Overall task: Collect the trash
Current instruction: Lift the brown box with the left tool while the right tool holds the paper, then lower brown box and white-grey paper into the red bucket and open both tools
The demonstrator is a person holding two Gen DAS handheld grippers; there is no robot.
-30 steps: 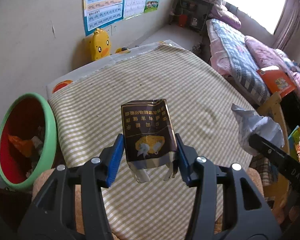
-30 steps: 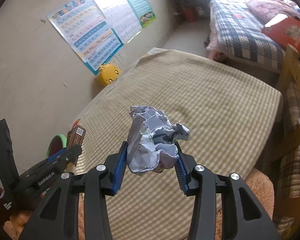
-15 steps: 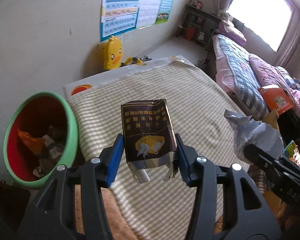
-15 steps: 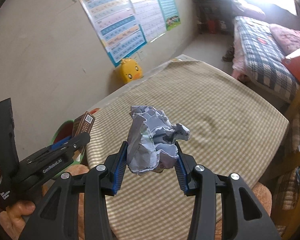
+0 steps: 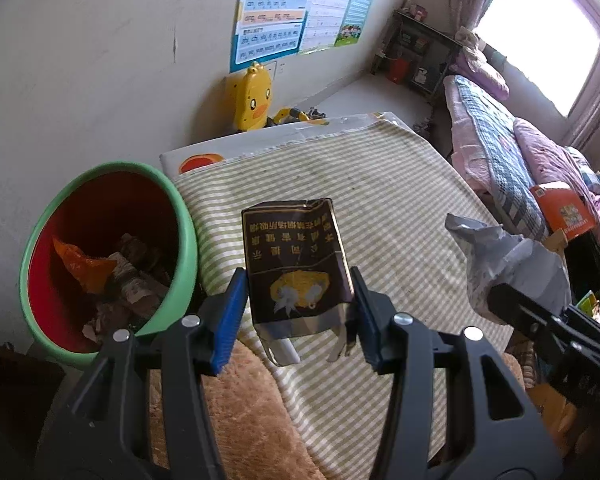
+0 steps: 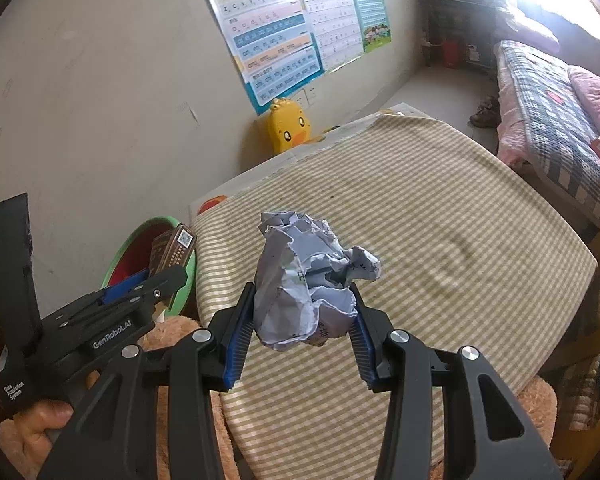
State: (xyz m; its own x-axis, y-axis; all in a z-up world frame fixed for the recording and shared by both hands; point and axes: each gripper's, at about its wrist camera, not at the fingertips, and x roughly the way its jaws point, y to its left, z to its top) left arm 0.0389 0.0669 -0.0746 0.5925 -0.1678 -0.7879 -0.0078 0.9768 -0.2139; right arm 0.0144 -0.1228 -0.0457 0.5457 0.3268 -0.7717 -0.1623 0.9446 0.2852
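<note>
My left gripper (image 5: pixel 296 312) is shut on a dark brown cigarette pack (image 5: pixel 296 264), held in the air above the striped table's near left corner. A green bin with a red inside (image 5: pixel 100 248) stands left of the table, holding several scraps. In the right wrist view my right gripper (image 6: pixel 302 320) is shut on a crumpled ball of white paper (image 6: pixel 308 280), above the table's near edge. That paper ball (image 5: pixel 512 260) also shows at the right of the left wrist view. The pack (image 6: pixel 174 250) and left gripper (image 6: pixel 140 292) appear at the left, before the bin (image 6: pixel 148 236).
The table wears a green-and-white striped cloth (image 5: pixel 380 184) over a fuzzy brown cover (image 5: pixel 240 408). A yellow duck toy (image 5: pixel 254 98) stands by the wall under posters. A bed with checked bedding (image 5: pixel 492 140) lies at the right, an orange book (image 5: pixel 562 212) on it. A hand (image 6: pixel 40 420) holds the left gripper.
Both grippers have swung left toward the bin, which now shows larger and nearer in the left wrist view. Each keeps its grip unchanged.
</note>
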